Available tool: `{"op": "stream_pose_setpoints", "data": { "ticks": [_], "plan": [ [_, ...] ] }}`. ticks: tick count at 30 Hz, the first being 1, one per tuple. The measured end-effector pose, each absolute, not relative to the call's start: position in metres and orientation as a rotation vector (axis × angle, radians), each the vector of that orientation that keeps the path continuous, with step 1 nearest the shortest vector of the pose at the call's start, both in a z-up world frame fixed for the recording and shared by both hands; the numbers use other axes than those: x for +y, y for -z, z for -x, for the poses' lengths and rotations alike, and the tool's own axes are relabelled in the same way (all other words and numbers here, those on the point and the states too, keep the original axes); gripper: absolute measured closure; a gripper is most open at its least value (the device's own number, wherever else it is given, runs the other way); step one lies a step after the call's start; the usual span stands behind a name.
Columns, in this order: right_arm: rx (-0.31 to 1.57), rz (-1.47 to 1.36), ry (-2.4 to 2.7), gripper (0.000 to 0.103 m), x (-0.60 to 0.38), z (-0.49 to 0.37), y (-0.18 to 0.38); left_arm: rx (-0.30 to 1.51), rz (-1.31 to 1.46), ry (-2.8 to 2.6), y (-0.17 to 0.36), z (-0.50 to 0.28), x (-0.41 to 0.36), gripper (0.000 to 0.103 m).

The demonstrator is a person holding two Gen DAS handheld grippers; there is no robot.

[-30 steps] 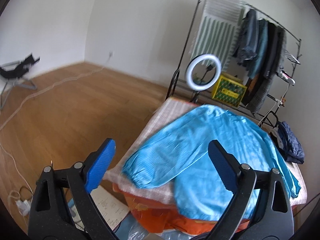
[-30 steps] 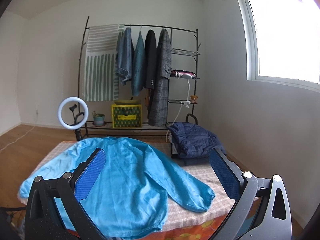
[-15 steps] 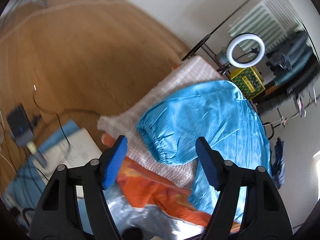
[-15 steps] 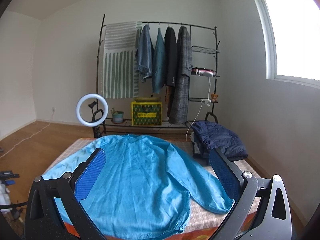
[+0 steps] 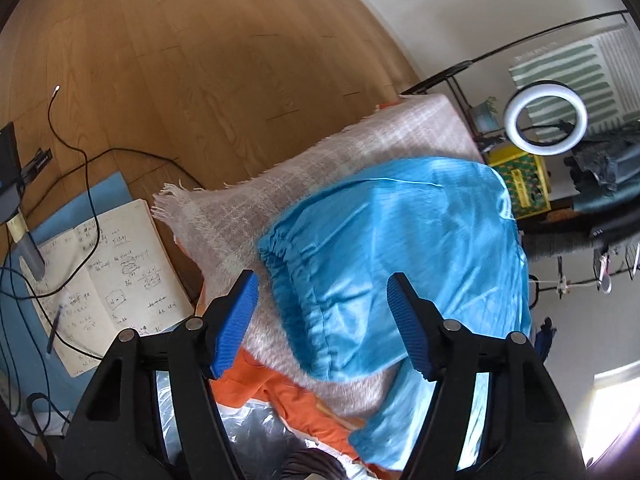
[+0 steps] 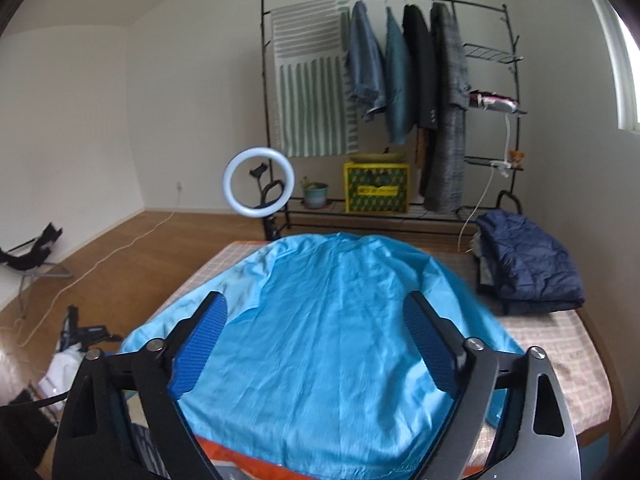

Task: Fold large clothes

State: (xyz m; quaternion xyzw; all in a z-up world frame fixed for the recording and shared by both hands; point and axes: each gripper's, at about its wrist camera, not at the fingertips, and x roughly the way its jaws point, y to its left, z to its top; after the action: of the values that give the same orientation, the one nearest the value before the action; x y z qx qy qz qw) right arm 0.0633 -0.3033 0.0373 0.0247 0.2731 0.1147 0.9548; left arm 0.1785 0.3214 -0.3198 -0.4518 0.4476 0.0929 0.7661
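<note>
A large bright blue long-sleeved shirt (image 6: 328, 320) lies spread flat on a table covered with a pale checked cloth (image 6: 560, 332). In the left wrist view the shirt (image 5: 400, 240) shows its left sleeve with a gathered cuff (image 5: 276, 248) near the table's corner. My left gripper (image 5: 322, 300) is open and empty, hovering above that sleeve cuff. My right gripper (image 6: 316, 328) is open and empty, above the shirt's body near the hem.
A folded navy jacket (image 6: 524, 264) lies on the table's right side. A ring light (image 6: 259, 188) and a clothes rack (image 6: 392, 100) stand behind. An open notebook (image 5: 104, 280) and cables (image 5: 72, 160) lie on the floor at left. Orange fabric (image 5: 288, 396) hangs below the cloth.
The left gripper has tilted down and moved in over the sleeve cuff. The right gripper has moved left and lower, from the table's right side to over the shirt's middle.
</note>
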Motion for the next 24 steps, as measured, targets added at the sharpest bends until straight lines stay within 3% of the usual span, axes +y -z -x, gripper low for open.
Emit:
{"op": "stream_pose_setpoints", "data": {
  "ticks": [2, 6, 8, 9, 10, 11, 14, 21, 24],
  "plan": [
    [0.563, -0.044, -0.249, 0.019, -0.304, -0.066, -0.032, 0.981, 0.978, -0.219, 0.324, -0.183, 0.321, 0.036],
    [0.596, -0.060, -0.275, 0.034, -0.311, -0.073, -0.022, 1.018, 0.939, -0.263, 0.335, -0.197, 0.315, 0.051],
    [0.614, -0.074, -0.286, 0.041, -0.316, -0.074, -0.017, 1.018, 0.900, -0.282, 0.333, -0.202, 0.313, 0.063],
    [0.624, -0.079, -0.289, 0.042, -0.318, -0.075, -0.012, 1.019, 0.882, -0.279, 0.332, -0.205, 0.312, 0.083],
    [0.636, -0.084, -0.290, 0.047, -0.320, -0.078, -0.007, 1.024, 0.878, -0.264, 0.332, -0.208, 0.311, 0.093],
    [0.653, -0.091, -0.295, 0.057, -0.322, -0.083, -0.002, 1.021, 0.880, -0.258, 0.330, -0.209, 0.310, 0.093],
    [0.722, -0.122, -0.334, 0.072, -0.323, -0.102, 0.021, 0.961, 0.855, -0.254, 0.313, -0.209, 0.306, 0.094],
    [0.868, -0.170, -0.485, 0.072, -0.281, -0.176, 0.091, 0.820, 0.650, -0.155, 0.232, -0.204, 0.267, 0.095],
    [0.937, -0.152, -0.549, 0.082, -0.247, -0.223, 0.125, 0.738, 0.535, -0.103, 0.184, -0.201, 0.247, 0.095]
  ]
}}
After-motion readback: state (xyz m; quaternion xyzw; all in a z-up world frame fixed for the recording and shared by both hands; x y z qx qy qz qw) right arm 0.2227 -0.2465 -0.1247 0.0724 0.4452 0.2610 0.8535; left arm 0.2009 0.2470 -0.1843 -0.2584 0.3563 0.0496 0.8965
